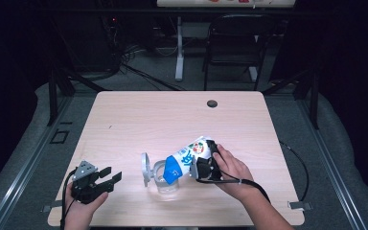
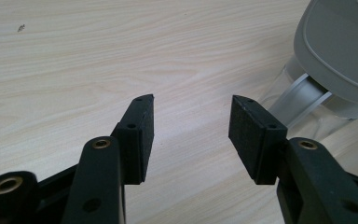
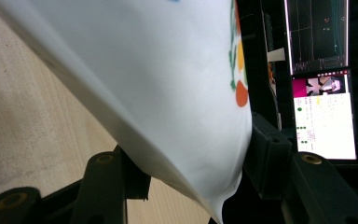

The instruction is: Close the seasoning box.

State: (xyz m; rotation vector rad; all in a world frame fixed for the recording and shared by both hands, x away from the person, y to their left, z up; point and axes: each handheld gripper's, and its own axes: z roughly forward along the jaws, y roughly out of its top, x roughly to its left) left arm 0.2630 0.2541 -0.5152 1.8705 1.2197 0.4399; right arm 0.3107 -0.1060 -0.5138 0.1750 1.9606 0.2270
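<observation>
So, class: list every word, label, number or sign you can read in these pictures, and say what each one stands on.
Carton in the right gripper: blue lettering and a fruit picture, too blurred to read.
Grey lid of the clear container: raised letters at the picture's top edge, cut off, unreadable.
Monitor beyond the table: coloured text and figures, too small to read.
Table: no text.

High view looks forward-down over the whole worktop (image 1: 124, 115). Left gripper view sits close, low, sharing the clear container (image 2: 307, 107) at 2 o'clock. Right gripper view is tight on the carton (image 3: 168, 93).
</observation>
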